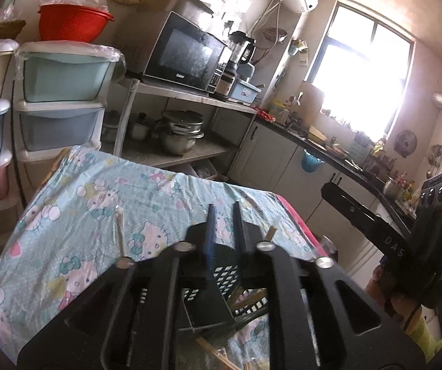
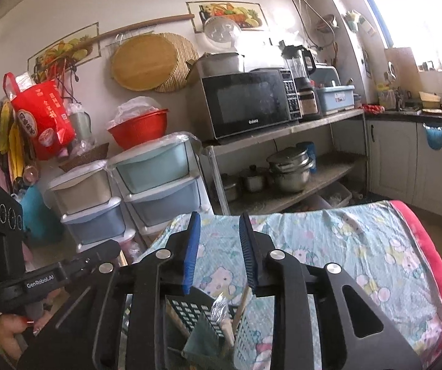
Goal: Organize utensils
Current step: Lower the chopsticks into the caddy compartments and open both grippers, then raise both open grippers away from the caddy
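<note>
While both hand-held grippers [image 1: 224, 212] [image 2: 218, 225] stand released | black perforated basket [image 2: 190, 311] holds wooden utensils [image 1: 245, 300]

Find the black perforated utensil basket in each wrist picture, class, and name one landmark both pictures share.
Left wrist view: the utensil basket sits bottom centre, below the left gripper, on the cartoon-print cloth.
Right wrist view: the basket sits bottom centre, below the right gripper.
Shared landmark: the microwave on the shelf.
</note>
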Available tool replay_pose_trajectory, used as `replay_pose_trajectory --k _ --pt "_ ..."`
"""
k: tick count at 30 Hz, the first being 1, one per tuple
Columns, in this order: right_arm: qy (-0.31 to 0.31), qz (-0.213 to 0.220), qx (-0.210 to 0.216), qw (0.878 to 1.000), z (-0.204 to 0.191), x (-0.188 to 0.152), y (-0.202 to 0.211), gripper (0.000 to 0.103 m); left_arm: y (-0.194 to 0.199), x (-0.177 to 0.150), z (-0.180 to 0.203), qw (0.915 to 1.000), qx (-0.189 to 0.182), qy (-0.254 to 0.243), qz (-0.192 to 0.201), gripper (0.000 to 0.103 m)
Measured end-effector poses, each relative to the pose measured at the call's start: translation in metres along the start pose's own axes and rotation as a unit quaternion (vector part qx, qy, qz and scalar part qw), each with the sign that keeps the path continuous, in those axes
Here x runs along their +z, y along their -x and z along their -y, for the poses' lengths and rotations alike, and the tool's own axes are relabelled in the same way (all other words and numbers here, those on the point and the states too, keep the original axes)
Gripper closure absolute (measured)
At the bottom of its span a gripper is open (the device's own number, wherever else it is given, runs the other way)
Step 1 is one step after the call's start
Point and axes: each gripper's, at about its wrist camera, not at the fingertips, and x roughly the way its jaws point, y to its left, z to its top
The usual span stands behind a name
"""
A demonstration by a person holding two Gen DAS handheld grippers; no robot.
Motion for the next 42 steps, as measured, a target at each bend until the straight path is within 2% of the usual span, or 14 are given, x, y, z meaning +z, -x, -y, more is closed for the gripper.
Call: replay_pose_trajectory --k 1,4,8,20,30,42 --pt "-0.002 -0.002 0.000 1.000 0.001 -0.001 0.001 0.076 0.001 -0.001 -0.001 1.0000 0.004 0.000 0.000 0.081" --pt "-0.005 -0.010 -0.001 1.000 0.005 -0.006 0.006 0.073 0.004 -0.006 -0.002 1.0000 0.008 0.000 -0.002 0.080" --pt "-0.001 -0.026 -0.001 1.000 0.007 -0.012 0.010 0.070 0.006 -0.011 -0.003 0.9999 0.010 0.004 -0.008 0.066" --pt "0.011 -0.066 0.001 0.998 0.001 -0.032 0.028 0.063 0.024 -0.032 0.004 0.9998 0.015 -0.002 -0.012 0.037" --pt "0.017 -0.081 0.006 0.997 -0.006 -0.046 0.044 0.057 0.033 -0.046 0.008 0.9997 0.019 -0.008 -0.016 0.012" --pt "0.026 -0.104 0.019 0.994 -0.016 -0.068 0.059 0.056 0.052 -0.062 -0.005 0.9987 0.047 0.000 -0.019 0.011"
